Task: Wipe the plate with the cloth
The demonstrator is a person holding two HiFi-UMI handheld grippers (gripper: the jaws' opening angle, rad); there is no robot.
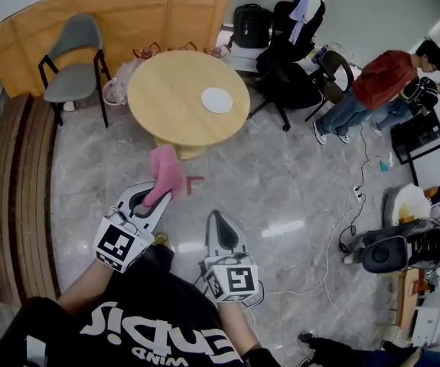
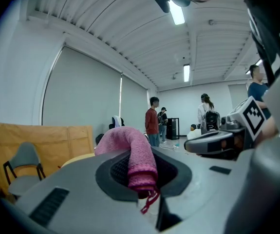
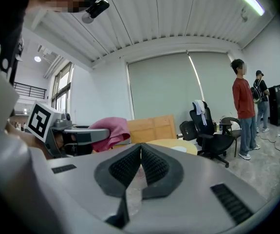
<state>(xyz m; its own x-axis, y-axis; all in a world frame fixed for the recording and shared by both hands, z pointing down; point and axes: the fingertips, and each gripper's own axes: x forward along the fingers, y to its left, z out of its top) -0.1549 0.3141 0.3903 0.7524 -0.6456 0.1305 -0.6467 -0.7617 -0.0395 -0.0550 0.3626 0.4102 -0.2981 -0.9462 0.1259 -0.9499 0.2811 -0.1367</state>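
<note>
A white plate (image 1: 217, 99) lies on the round wooden table (image 1: 175, 98) ahead of me, also seen small in the right gripper view as the plate (image 3: 180, 149). My left gripper (image 1: 158, 195) is shut on a pink cloth (image 1: 166, 171), which hangs folded over its jaws; in the left gripper view the cloth (image 2: 135, 157) fills the gap between the pads. My right gripper (image 1: 218, 219) is shut with nothing in it, its pads (image 3: 130, 167) meeting. Both grippers are held over the floor, well short of the table. From the right gripper view the left gripper and its cloth (image 3: 109, 131) show at left.
A grey chair (image 1: 74, 61) stands left of the table, before a curved wooden wall (image 1: 105, 14). Black office chairs (image 1: 292, 60) with bags sit behind the table. People (image 1: 373, 90) stand at right. Cables and a power strip (image 1: 355, 196) lie on the marble floor at right.
</note>
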